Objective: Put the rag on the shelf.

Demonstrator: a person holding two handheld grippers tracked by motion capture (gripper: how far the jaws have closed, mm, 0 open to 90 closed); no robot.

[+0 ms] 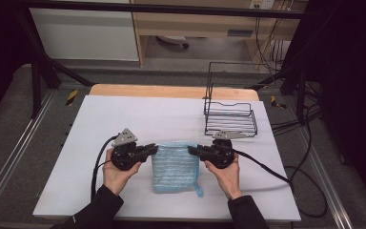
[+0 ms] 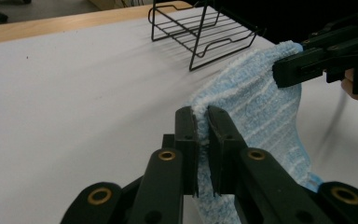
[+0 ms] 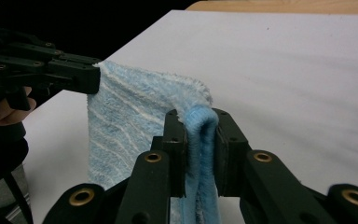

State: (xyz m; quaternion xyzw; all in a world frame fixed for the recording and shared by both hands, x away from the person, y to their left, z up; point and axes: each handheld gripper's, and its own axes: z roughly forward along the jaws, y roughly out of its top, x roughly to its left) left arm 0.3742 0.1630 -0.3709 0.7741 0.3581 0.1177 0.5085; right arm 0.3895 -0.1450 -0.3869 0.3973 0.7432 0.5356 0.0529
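Note:
A light blue striped towel (image 1: 175, 166) hangs between both grippers over the white table, its lower part drooping toward the front. My left gripper (image 1: 154, 150) is shut on the towel's upper left corner (image 2: 202, 122), cloth pinched between its black jaws. My right gripper (image 1: 191, 150) is shut on the upper right corner, where a folded blue edge (image 3: 200, 130) sticks up between the jaws. In the left gripper view the right gripper (image 2: 291, 70) clamps the far corner; in the right gripper view the left gripper (image 3: 81, 77) holds the opposite corner.
A black wire rack (image 1: 229, 114) stands at the back right of the white table (image 1: 124, 114), close behind the right gripper. Cables (image 1: 267, 169) trail off the right side. A wooden table edge (image 1: 171, 90) runs along the back.

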